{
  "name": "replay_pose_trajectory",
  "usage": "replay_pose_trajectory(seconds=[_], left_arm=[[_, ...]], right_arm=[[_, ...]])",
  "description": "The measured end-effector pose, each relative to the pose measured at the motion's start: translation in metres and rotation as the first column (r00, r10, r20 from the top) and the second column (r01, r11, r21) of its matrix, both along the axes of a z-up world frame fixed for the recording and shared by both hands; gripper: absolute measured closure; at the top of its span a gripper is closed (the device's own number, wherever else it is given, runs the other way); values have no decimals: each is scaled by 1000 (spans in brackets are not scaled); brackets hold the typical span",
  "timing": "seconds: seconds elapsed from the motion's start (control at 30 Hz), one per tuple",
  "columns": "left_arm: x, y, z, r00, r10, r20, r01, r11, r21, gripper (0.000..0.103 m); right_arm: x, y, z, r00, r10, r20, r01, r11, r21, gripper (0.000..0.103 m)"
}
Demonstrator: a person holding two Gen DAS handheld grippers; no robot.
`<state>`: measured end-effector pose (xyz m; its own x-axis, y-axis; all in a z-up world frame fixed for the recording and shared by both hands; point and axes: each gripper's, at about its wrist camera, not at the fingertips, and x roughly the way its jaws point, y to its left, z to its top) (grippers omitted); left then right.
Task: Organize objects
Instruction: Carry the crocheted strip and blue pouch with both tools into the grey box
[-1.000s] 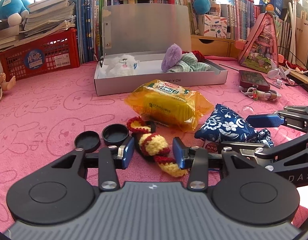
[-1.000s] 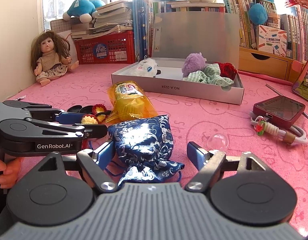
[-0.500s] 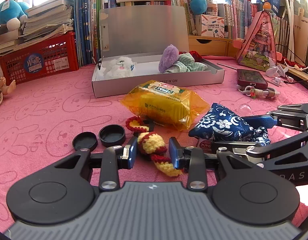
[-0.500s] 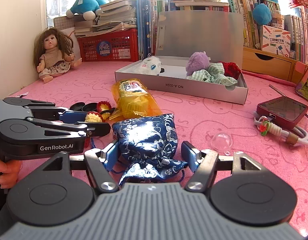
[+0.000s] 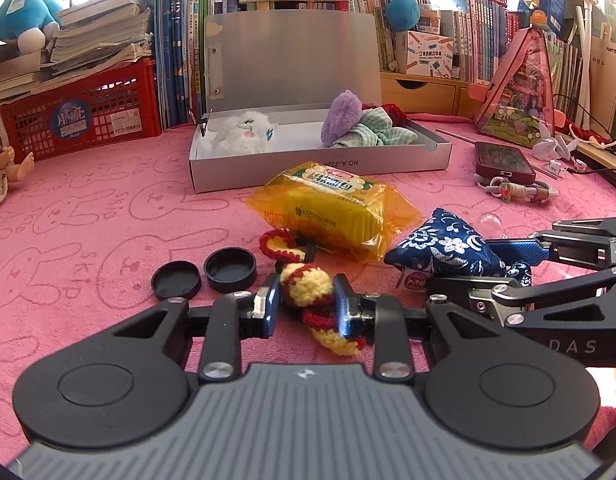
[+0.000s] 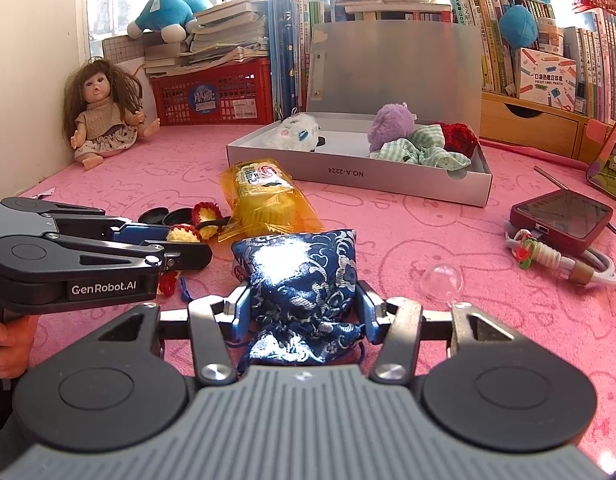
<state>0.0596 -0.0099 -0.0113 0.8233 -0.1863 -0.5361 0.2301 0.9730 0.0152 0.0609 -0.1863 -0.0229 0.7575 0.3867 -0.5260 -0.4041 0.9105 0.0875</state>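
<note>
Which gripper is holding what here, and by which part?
The left gripper pinches the crocheted toy at its yellow ball; the right gripper squeezes the blue pouch near its gathered neck.

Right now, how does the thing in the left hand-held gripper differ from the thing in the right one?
The crochet toy is yellow and red yarn; the blue pouch is shiny patterned fabric. The toy is thin and chain-like; the pouch is wider and bulkier. Both lie on the pink cloth, each between the closed-in fingers of its hand-held gripper.
</note>
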Motion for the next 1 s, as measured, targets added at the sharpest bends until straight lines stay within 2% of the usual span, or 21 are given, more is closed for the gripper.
replay_pose_trajectory(seconds=[0.33, 0.7, 1.0], left_arm=[[-7, 0, 21, 999, -14, 51, 15, 1000, -19, 71], [-7, 0, 40, 995, -19, 100, 22, 999, -34, 71], [0, 7, 55, 991, -9, 134, 15, 999, -46, 71]], right_arm=[[11, -8, 12, 996, -84, -42, 86, 995, 55, 51], [12, -14, 36, 992, -125, 5, 124, 990, 67, 51], [12, -24, 58, 991, -131, 25, 126, 981, 145, 51]])
